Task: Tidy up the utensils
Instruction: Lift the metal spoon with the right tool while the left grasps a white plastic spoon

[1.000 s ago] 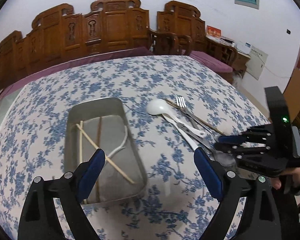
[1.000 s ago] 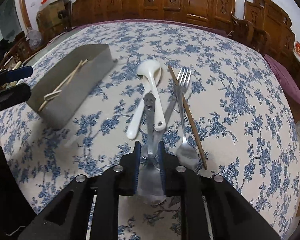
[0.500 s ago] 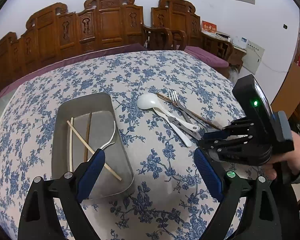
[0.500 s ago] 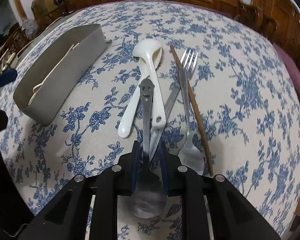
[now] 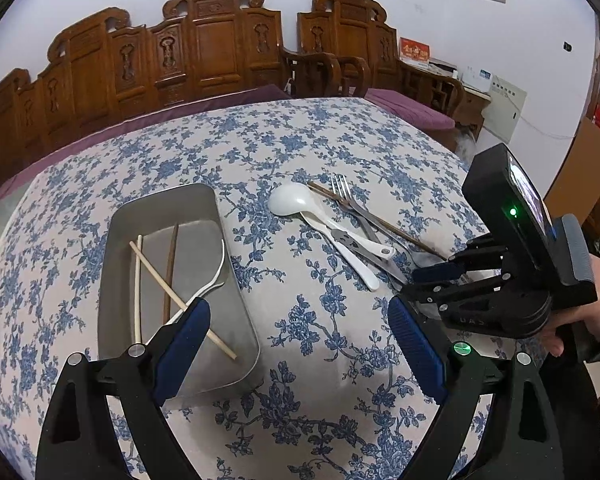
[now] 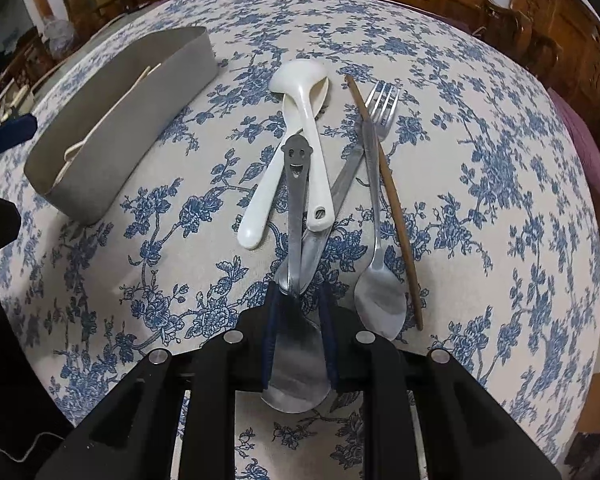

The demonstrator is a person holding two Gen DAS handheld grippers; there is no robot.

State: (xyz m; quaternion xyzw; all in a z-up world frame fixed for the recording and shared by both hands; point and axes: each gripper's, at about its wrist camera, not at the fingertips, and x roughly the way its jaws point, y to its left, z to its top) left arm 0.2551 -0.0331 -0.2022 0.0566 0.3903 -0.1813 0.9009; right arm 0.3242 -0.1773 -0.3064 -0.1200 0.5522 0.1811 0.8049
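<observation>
Two fingers [image 6: 329, 336] pinch the steel spoon's [image 6: 296, 356] bowl.

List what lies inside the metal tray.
In the metal tray: two pale chopsticks crossed, one dark chopstick, and a white spoon along the right wall. The left tongs cover its near end.

The left tongs [image 5: 300, 344] hang with jaws spread wide, nothing between the blue pads. The right tongs [image 6: 299, 334] point steeply down, jaws drawn close and pinching a steel spoon [image 6: 296, 344] at its bowl. A hand [image 5: 588, 316] grips the right tongs' handle.
</observation>
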